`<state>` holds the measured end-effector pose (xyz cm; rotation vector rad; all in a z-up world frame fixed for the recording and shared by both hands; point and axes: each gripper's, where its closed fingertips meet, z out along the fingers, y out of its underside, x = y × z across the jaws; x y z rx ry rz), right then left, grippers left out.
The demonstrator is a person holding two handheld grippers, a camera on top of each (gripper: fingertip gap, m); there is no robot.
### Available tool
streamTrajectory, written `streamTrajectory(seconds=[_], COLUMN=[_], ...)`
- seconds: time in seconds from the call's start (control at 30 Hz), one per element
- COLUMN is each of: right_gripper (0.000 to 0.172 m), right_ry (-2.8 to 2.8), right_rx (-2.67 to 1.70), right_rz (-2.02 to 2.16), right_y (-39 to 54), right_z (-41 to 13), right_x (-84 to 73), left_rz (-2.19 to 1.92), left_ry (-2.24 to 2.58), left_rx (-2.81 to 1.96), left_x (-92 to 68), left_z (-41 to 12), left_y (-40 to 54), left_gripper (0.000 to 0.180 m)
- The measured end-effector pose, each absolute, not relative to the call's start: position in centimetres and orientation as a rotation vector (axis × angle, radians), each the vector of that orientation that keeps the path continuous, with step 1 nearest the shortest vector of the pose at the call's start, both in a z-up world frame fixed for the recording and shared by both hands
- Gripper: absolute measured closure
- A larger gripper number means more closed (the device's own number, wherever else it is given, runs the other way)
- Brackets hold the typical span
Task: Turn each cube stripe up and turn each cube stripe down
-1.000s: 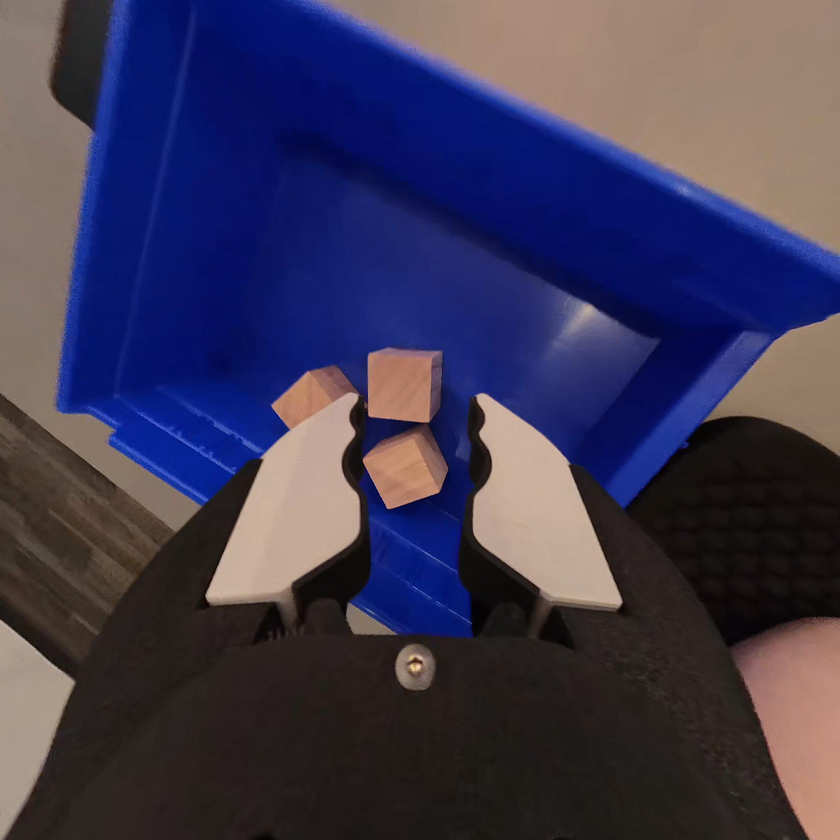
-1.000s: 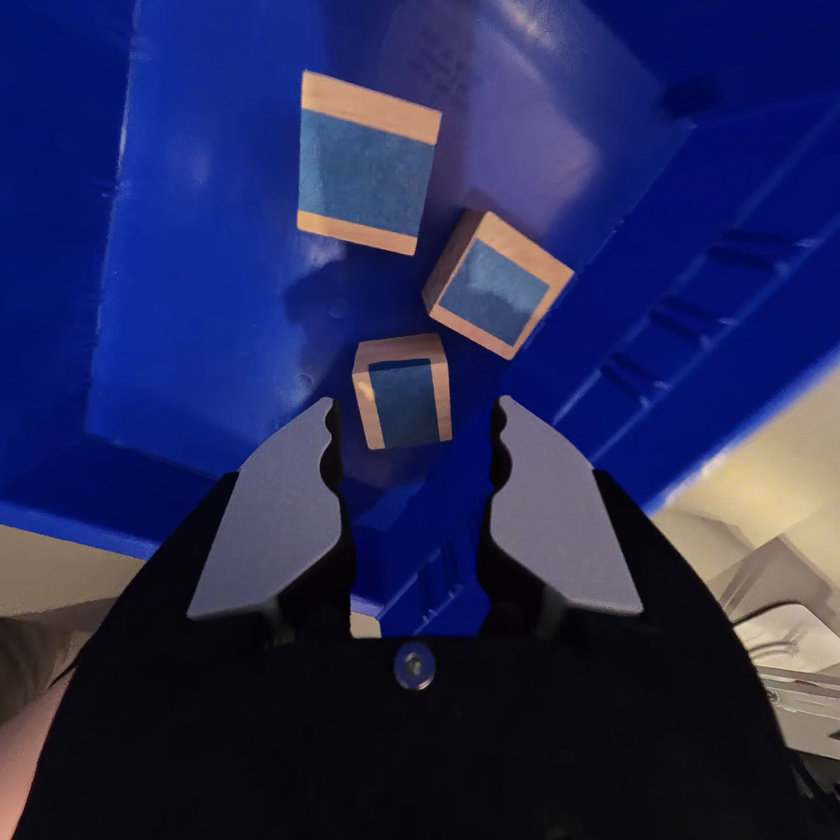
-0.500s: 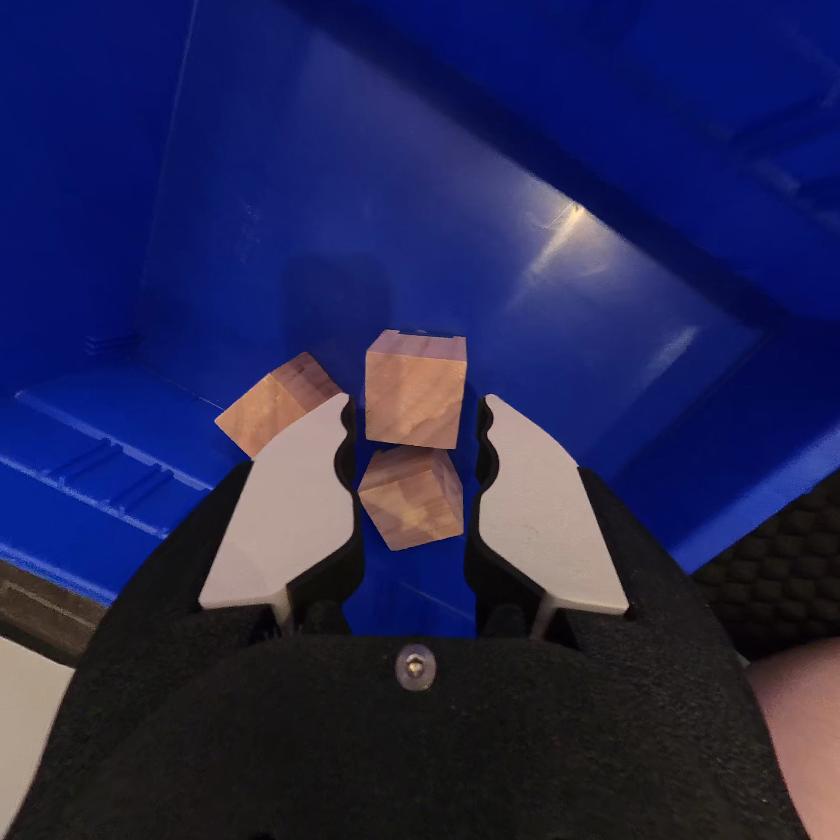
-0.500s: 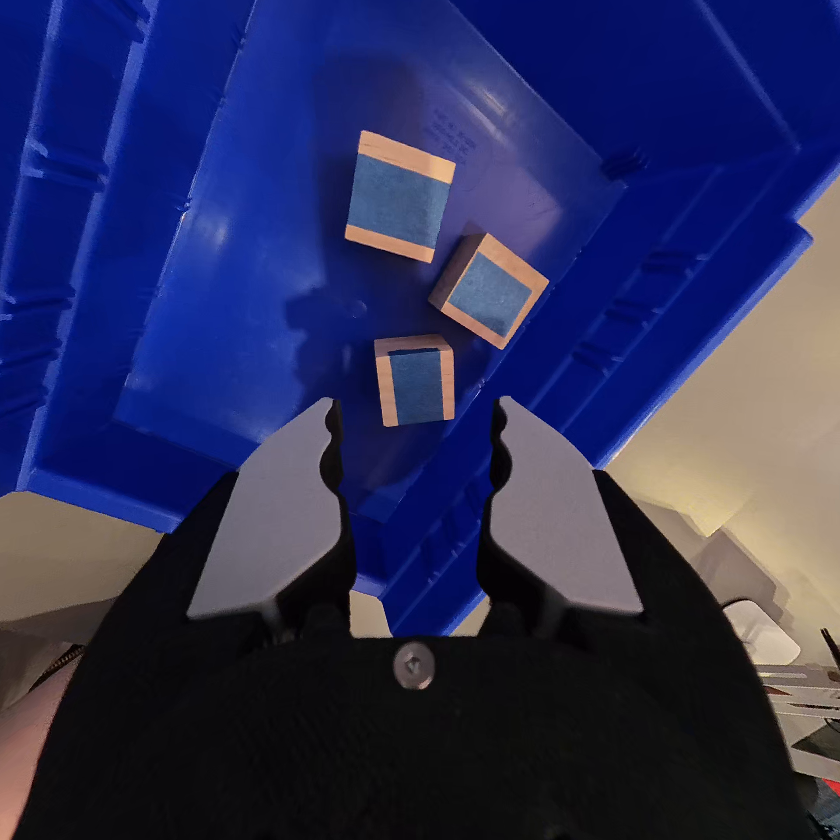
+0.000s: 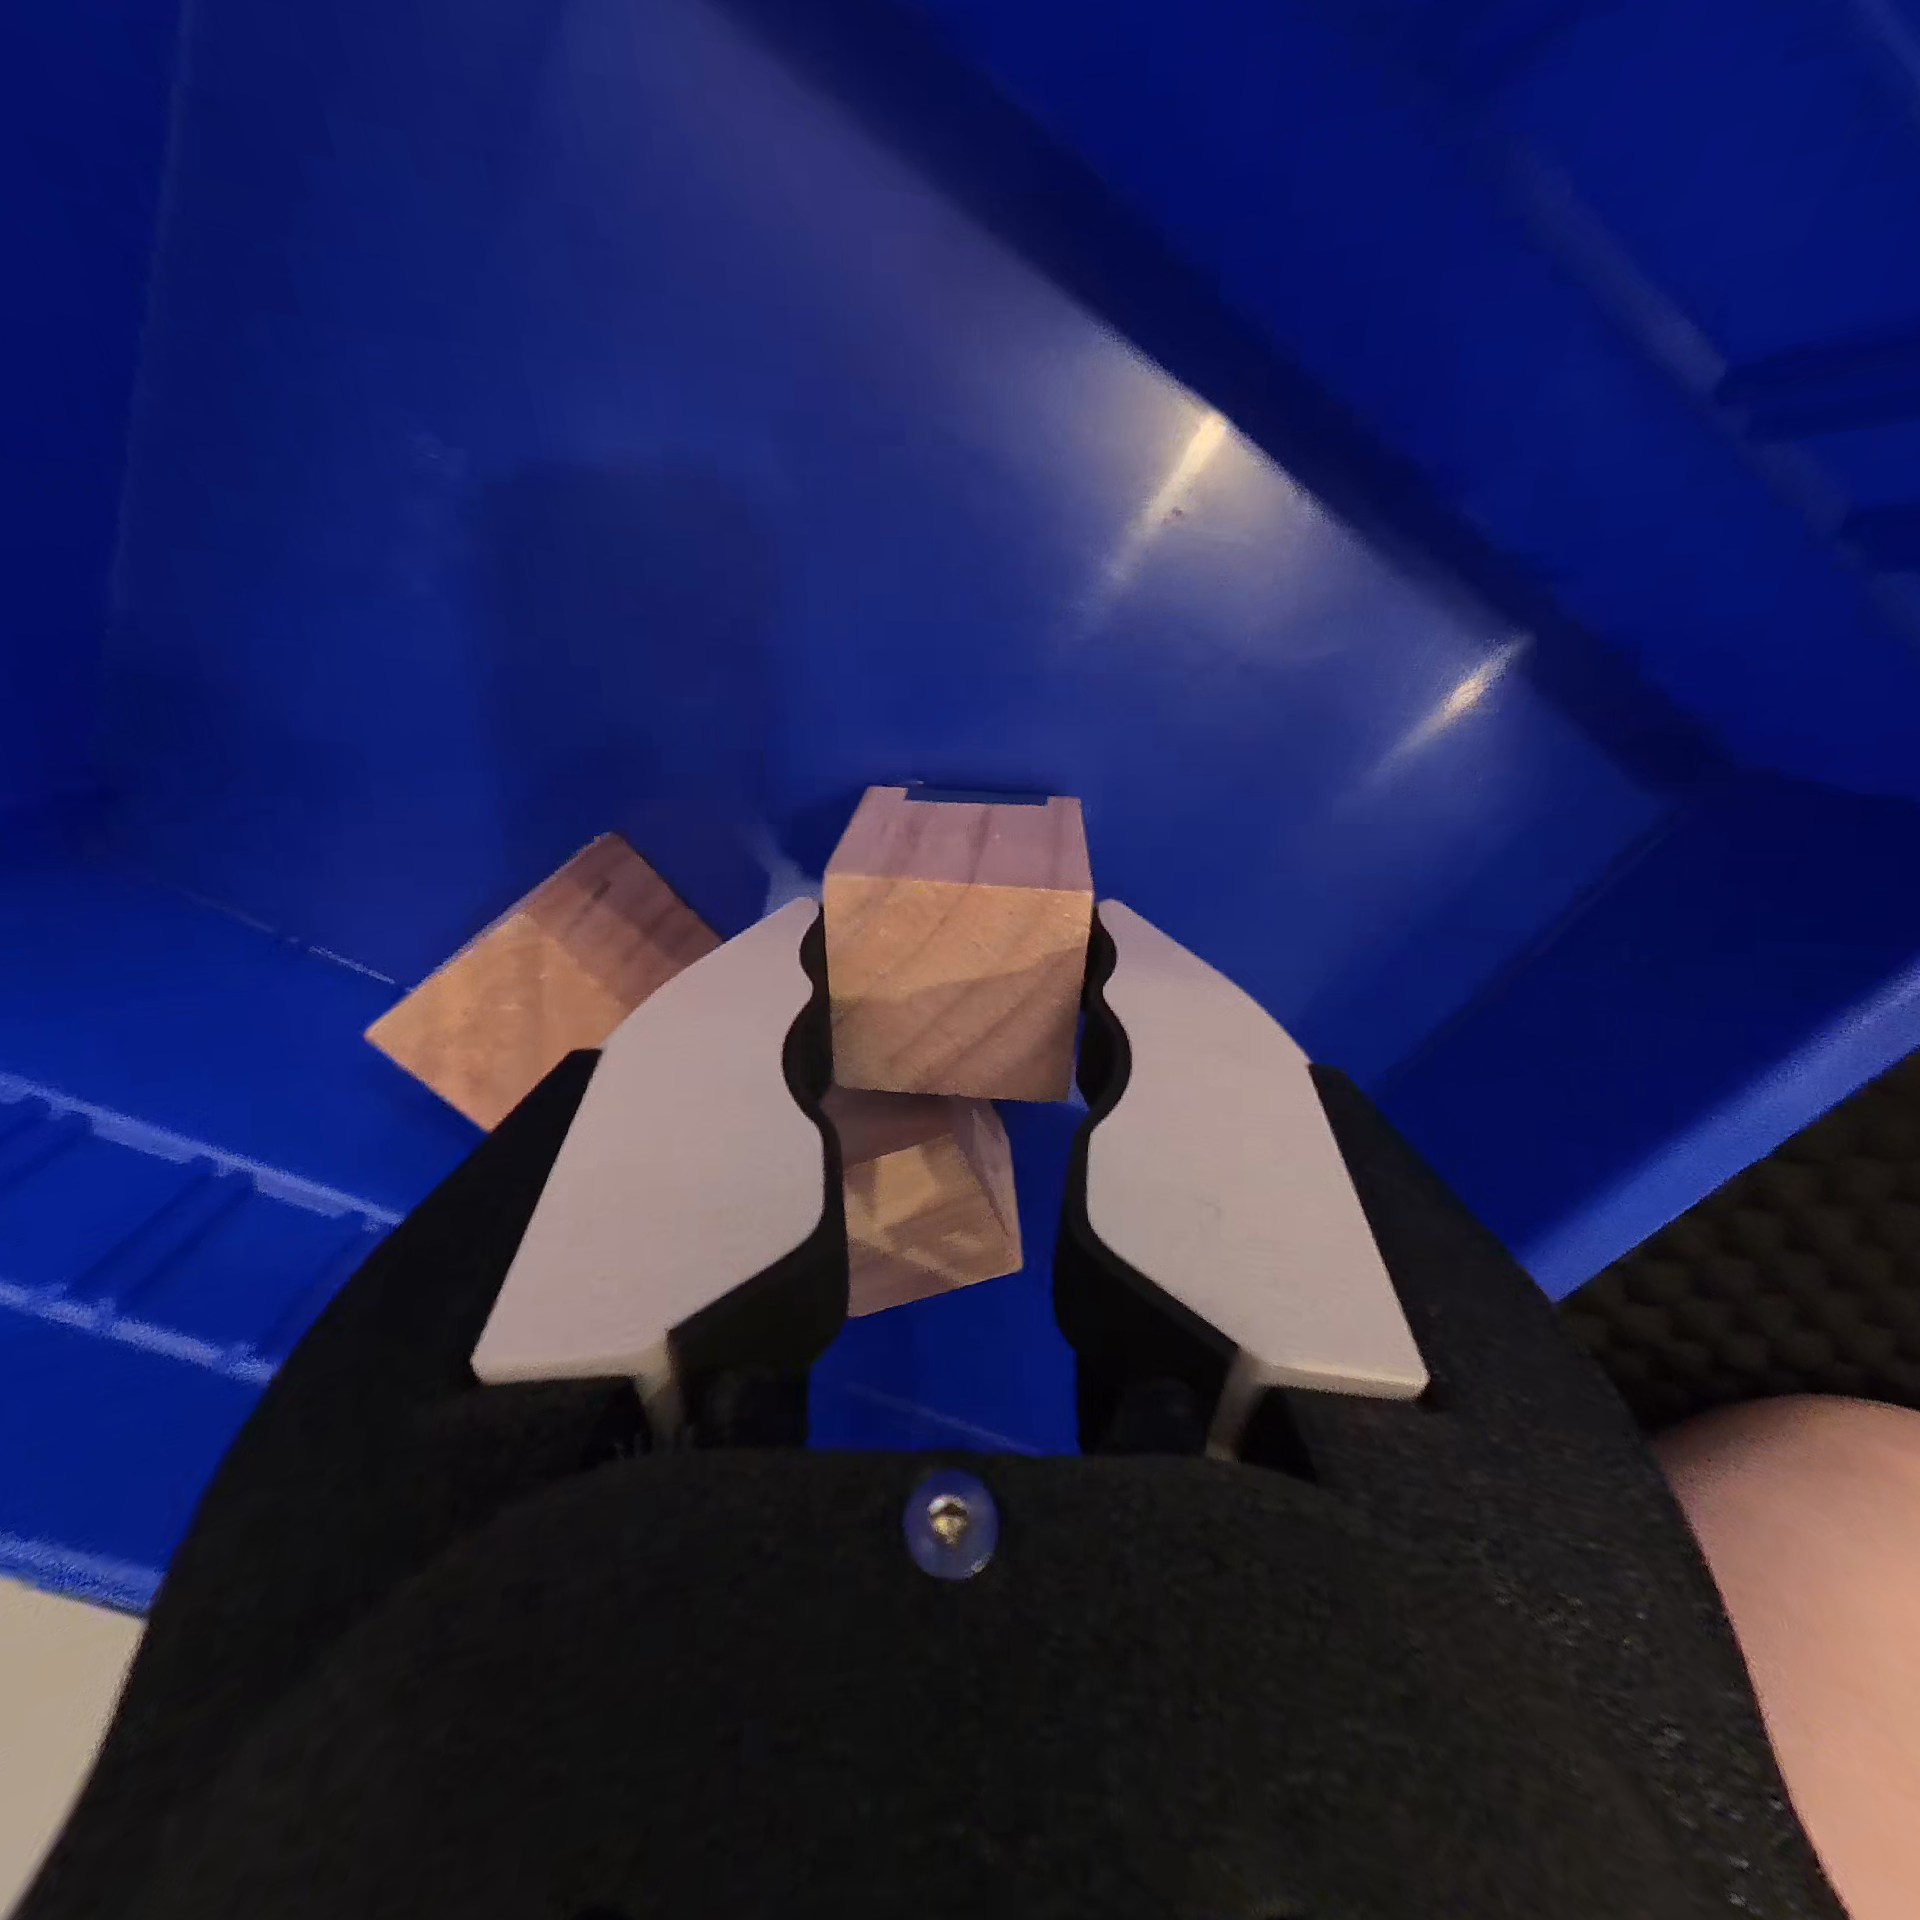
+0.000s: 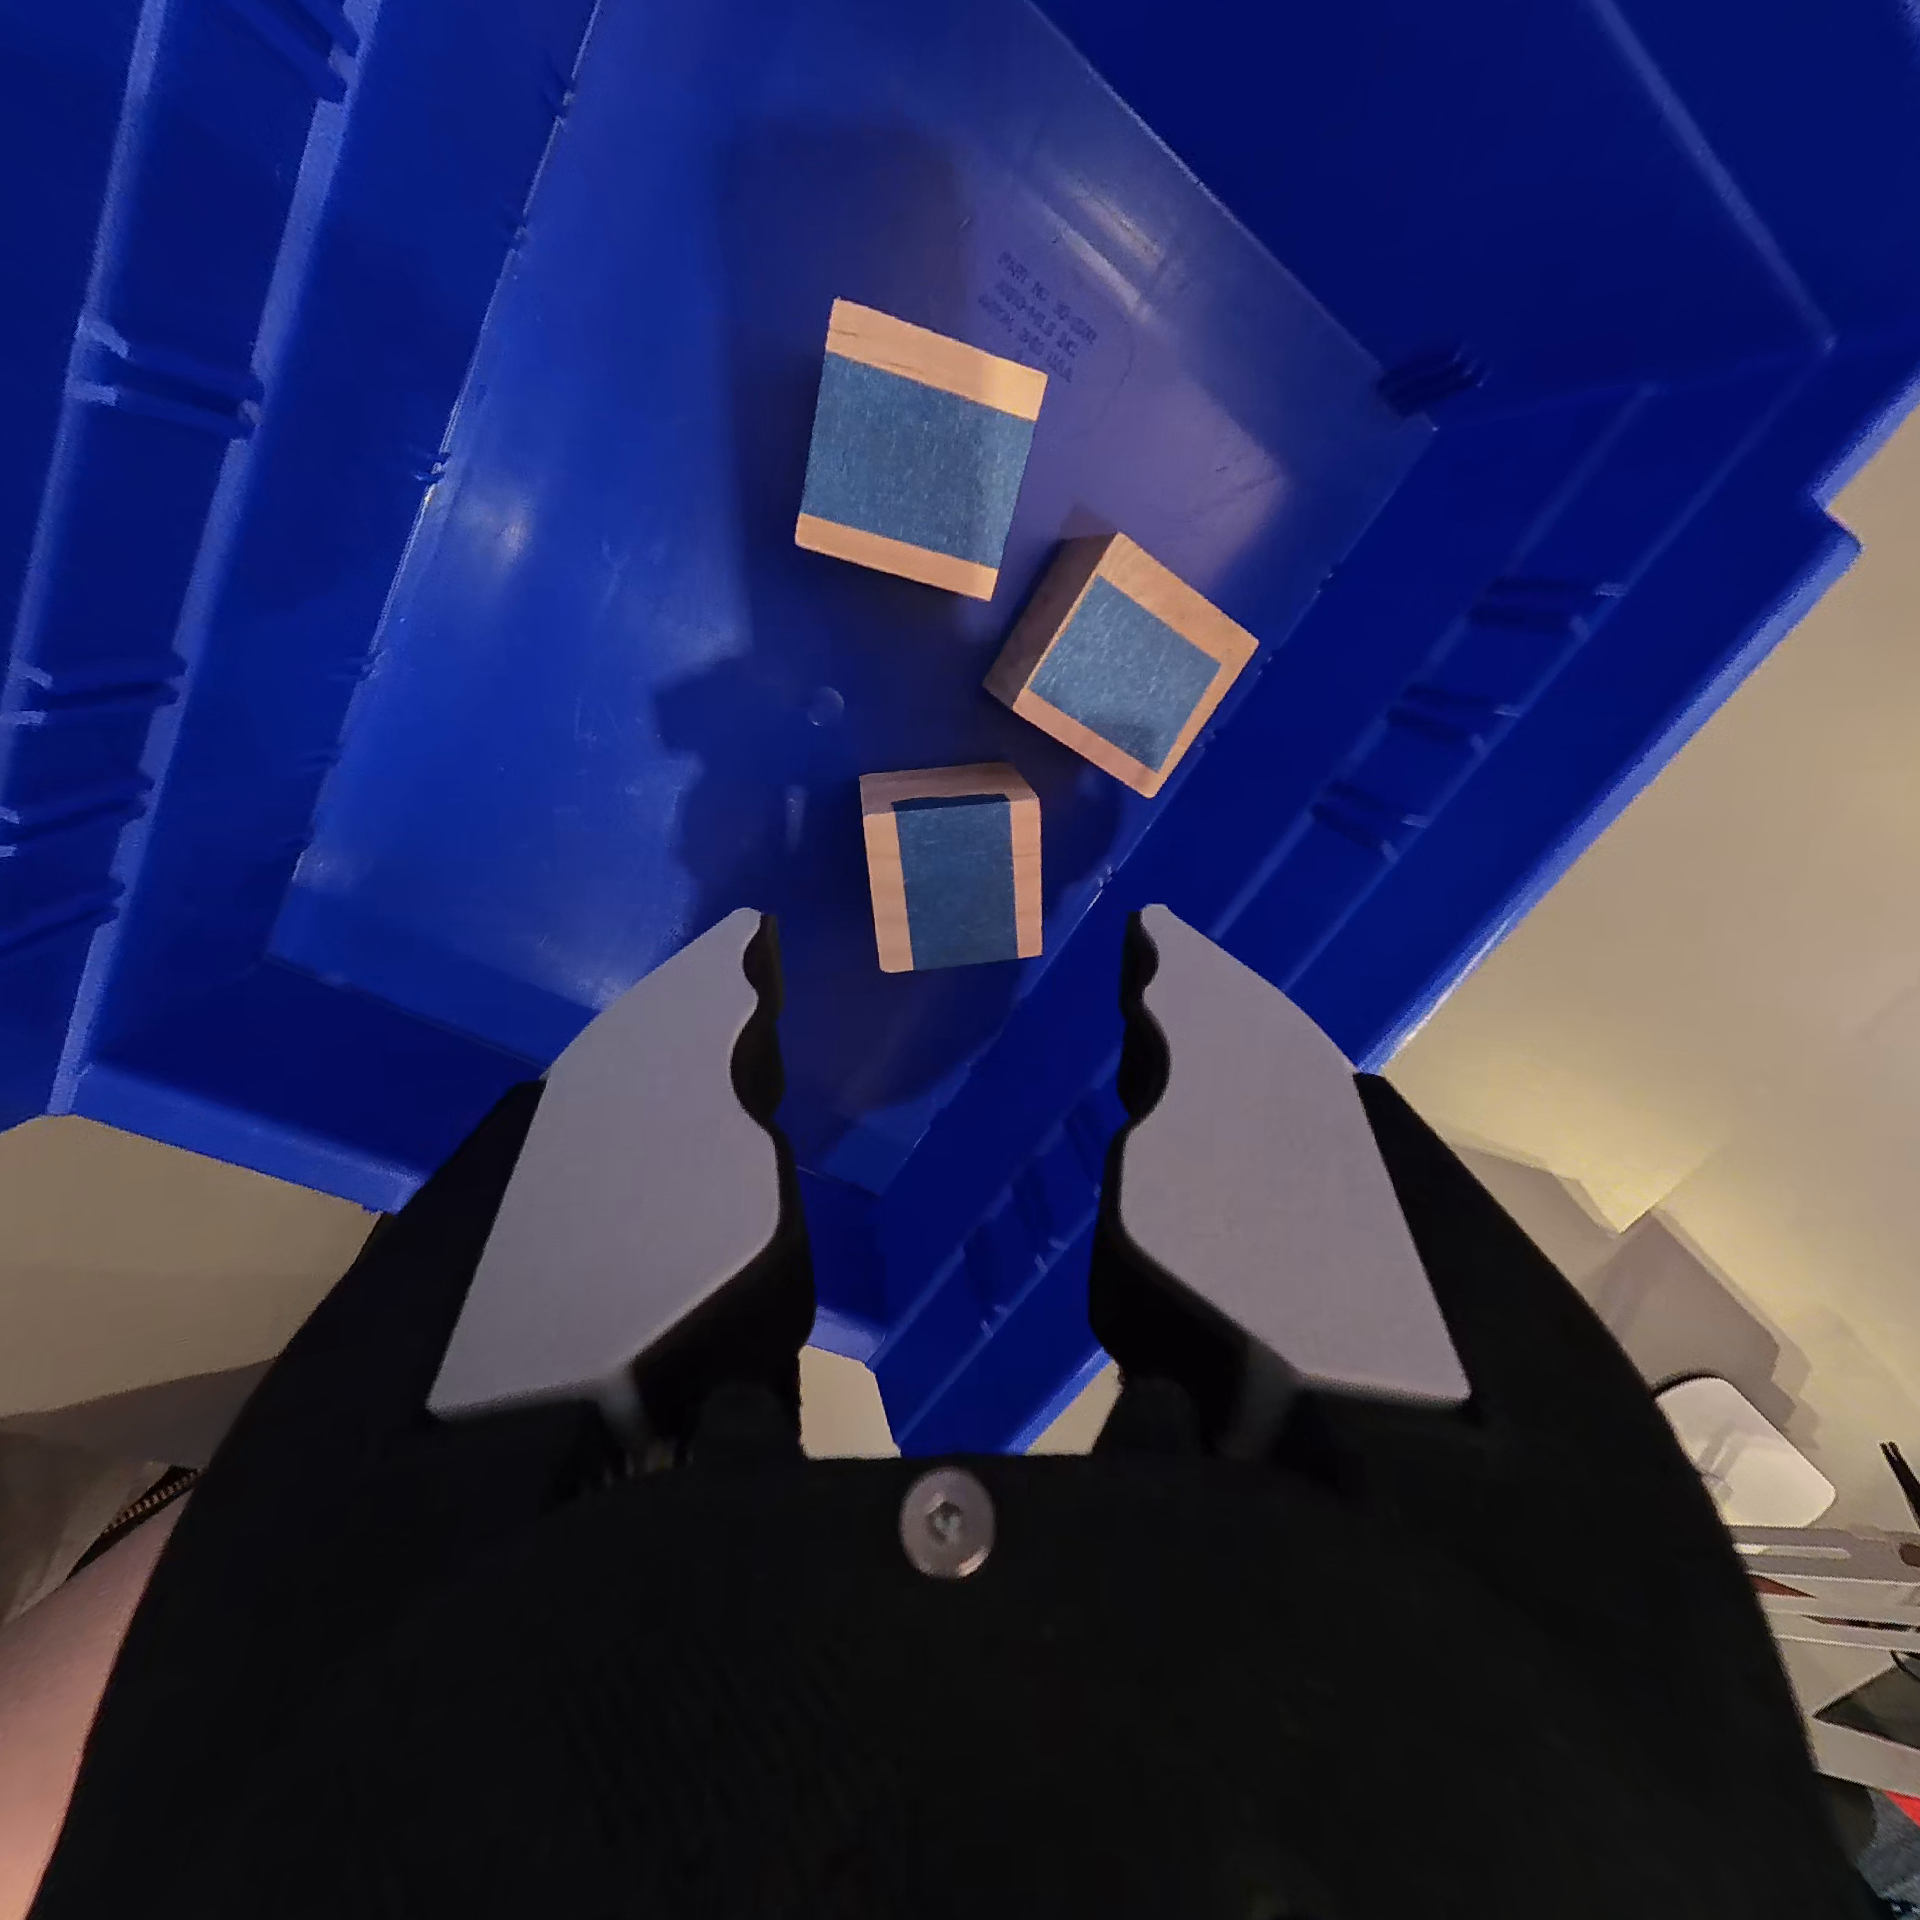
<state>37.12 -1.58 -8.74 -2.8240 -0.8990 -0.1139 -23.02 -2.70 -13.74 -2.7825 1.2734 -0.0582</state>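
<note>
The left tongs are clenched on a wooden cube, both pads pressing its sides, inside the blue bin. A second cube lies under it and a third cube to the left. The right tongs are released above another blue bin; three striped cubes lie there, stripe up.

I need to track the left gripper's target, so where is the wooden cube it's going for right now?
In the left wrist view, the wooden cube sits center, between the left gripper fingertips, inside the blue bin, above another cube.
</note>
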Motion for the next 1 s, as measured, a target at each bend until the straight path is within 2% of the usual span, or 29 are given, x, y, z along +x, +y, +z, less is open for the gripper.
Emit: streamTrajectory(seconds=[0.13,0.27,0.4,0.53,0.63,0.73,0.93,1.0], right_gripper=[0.107,0.107,0.107,0.104,0.103,0.102,0.1,0.105], right_ry=[-0.857,-0.722,-0.729,-1.012,-1.212,-1.276,-1.312,-1.308], right_rx=[-2.786,-2.621,-2.127,-1.43,-1.068,-0.907,-0.878,-0.864], right_rz=[-0.154,-0.306,-0.299,0.018,0.143,0.09,0.176,0.181], right_y=[-1.4,-0.3,1.5,-1.8,-6.5,-8.6,-9.9,-10.0], right_z=[-7.6,-3.3,5.4,12.6,12.7,11.5,9.7,9.5], right_x=[37.6,38.3,33.4,20.6,12.6,8.4,5.3,5.0], left_rz=[-0.047,-0.12,-0.424,-0.928,-1.296,-1.553,-1.68,-1.704], left_ry=[1.223,1.117,1.024,0.993,0.969,1.01,1.067,1.074], left_rx=[-2.621,-2.269,-1.884,-1.698,-1.621,-1.605,-1.607,-1.597], left_x=[-22.9,-20.3,-14.3,-7.1,-2.0,1.8,5.7,6.4], left_z=[-10.7,-3.5,5.2,10.1,11.5,10.9,9.4,9.2], left_y=[-1.5,-0.1,-0.9,-4.3,-6.5,-8.4,-10.3,-10.6], left_gripper=[0.135,0.135,0.136,0.136,0.136,0.136,0.136,0.136])
